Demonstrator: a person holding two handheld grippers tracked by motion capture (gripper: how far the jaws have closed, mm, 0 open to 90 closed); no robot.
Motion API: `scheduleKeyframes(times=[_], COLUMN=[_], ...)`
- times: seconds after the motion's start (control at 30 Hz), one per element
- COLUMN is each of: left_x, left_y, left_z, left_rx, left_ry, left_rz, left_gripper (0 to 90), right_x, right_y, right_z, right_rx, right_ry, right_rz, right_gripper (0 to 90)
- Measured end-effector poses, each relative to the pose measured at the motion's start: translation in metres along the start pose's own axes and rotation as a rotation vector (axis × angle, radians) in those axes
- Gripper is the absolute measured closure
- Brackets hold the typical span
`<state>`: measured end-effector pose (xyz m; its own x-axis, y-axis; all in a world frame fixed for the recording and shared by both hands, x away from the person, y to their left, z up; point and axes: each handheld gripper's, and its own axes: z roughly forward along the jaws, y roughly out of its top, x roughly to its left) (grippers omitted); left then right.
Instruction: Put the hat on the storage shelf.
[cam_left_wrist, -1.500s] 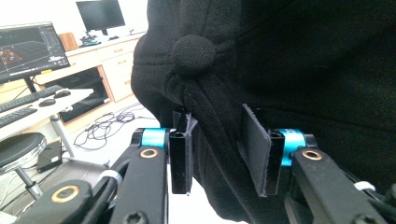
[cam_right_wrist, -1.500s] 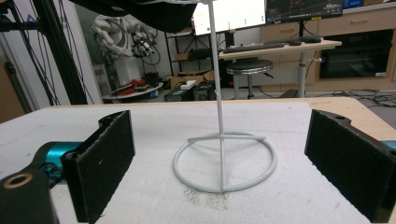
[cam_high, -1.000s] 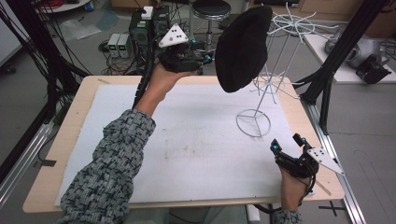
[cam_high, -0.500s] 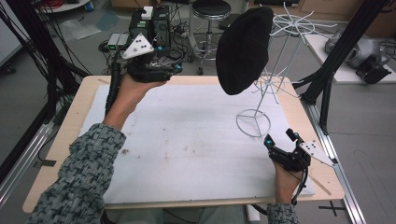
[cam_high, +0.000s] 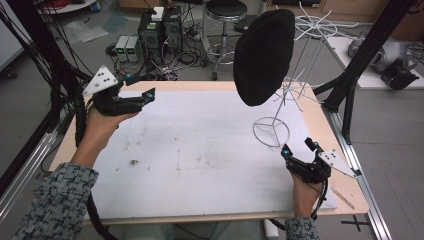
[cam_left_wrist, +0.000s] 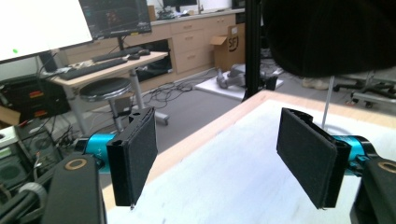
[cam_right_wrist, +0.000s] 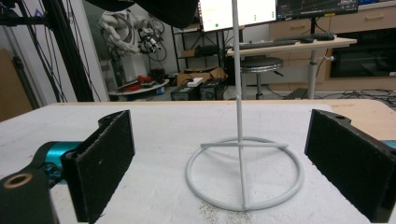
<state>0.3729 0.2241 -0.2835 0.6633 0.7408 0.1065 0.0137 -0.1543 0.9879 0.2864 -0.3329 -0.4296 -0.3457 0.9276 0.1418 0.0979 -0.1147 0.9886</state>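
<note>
A black cap hangs on a white wire stand whose ring base sits right of the table's middle. My left gripper hovers over the far left corner, well clear of the cap. Its jaws have just been opening and are wide apart with nothing between them; the cap is off to their upper right. My right gripper rests near the front right, just short of the ring base. It is open, and the stand's pole rises ahead between its jaws.
A white mat covers the wooden table. Black frame posts stand at the right edge and cables hang at the left. A stool and computer boxes sit on the floor beyond the far edge.
My left hand has swung left and down, away from the cap toward the table's far left corner, and its jaws have widened. The cap stays on the stand. My right hand has barely moved.
</note>
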Motion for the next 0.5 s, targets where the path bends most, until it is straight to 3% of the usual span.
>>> scheduleKeyframes(times=[0.17, 0.5], left_x=[0.003, 0.006], left_y=[-0.023, -0.067], left_z=[-0.024, -0.060], left_rx=[0.030, 0.063], left_ry=[0.034, 0.094], left_rz=[0.009, -0.028], left_gripper=[28.4, 27.2], right_x=[0.001, 0.001], right_y=[0.000, -0.001], right_z=[0.000, 0.002], right_rx=[0.006, 0.019], right_ry=[0.001, 0.000], right_rz=[-0.003, -0.010], right_gripper=[7.4, 7.4])
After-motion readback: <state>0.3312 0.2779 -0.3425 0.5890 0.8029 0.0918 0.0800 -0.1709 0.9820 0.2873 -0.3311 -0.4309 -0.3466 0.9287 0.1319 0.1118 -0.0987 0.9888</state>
